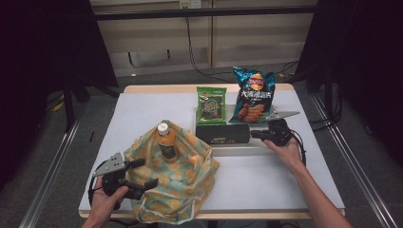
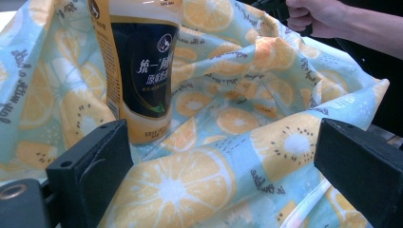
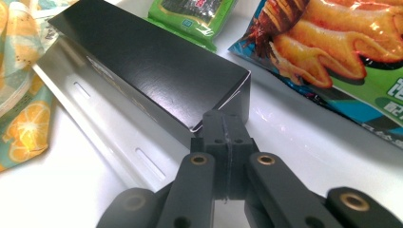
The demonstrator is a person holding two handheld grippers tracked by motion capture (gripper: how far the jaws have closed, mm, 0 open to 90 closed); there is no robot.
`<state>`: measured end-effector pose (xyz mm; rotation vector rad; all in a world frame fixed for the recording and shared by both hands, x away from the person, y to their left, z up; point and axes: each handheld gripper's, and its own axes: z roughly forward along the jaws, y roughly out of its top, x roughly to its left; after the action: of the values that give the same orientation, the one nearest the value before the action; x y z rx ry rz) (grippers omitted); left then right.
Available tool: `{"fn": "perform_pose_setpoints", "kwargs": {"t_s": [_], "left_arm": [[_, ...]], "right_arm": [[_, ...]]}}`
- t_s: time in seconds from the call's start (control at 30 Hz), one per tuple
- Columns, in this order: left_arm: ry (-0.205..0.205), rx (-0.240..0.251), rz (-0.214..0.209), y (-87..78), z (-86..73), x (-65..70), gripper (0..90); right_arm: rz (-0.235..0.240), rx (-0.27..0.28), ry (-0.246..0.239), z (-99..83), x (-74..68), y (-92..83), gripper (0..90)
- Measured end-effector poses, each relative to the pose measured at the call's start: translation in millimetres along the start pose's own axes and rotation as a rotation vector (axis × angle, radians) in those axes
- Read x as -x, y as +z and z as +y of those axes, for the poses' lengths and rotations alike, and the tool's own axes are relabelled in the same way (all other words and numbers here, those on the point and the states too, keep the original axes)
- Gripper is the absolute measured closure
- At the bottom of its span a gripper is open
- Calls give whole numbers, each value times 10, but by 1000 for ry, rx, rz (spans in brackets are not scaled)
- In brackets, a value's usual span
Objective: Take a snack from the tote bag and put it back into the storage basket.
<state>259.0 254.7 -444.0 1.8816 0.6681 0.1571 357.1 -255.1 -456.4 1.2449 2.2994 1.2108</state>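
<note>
Packing the snacks into the fruit-print cloth bag (image 1: 183, 183) looks like your job, and the black box (image 1: 222, 133) is the piece in hand. It lies flat near the middle of the desk (image 1: 266, 185), across a pale metal rail (image 1: 240, 151), with the green seaweed packet (image 1: 211, 105) at its 12 o'clock and the blue crisp bag (image 1: 254, 94) at its 1 o'clock. Your right gripper (image 1: 255, 134) sits at the box's 3 o'clock end, jaws fully closed and pressed together at the near corner, gripping nothing. Your left gripper (image 1: 141, 173) stands wide open at the bag's 8 o'clock edge, cloth bulging between the jaws but apart from both pads. Judge the box light, stiff and glossy, so likely slippery; take it across its narrow width near the end rather than by a corner. The bag is soft and floppy, held up partly by the tea bottle (image 1: 166, 141) standing inside.
</note>
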Motion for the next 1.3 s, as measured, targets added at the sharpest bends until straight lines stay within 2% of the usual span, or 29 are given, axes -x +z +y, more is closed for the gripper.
{"fn": "perform_pose_setpoints", "kwargs": {"t_s": [0.37, 0.47, 0.6, 0.77, 1.03, 1.17, 1.3], "left_arm": [[7, -1, 3, -8, 10, 5, 49], [6, 2, 6, -9, 11, 13, 48], [10, 6, 0, -9, 13, 16, 48], [9, 4, 7, -15, 16, 13, 49], [12, 13, 3, -25, 17, 13, 49], [11, 11, 3, -17, 13, 15, 49], [17, 7, 6, -22, 14, 13, 49]], "right_arm": [[2, 6, 0, -9, -18, -33, 900], [-11, 26, 15, -17, 3, -64, 828], [7, 57, 25, -19, -8, -111, 766], [16, 100, 15, 19, -96, -145, 633], [57, 137, -26, 87, -280, -165, 523], [67, 139, -36, 117, -380, -166, 485], [100, 140, -50, 144, -477, -153, 445]]}}
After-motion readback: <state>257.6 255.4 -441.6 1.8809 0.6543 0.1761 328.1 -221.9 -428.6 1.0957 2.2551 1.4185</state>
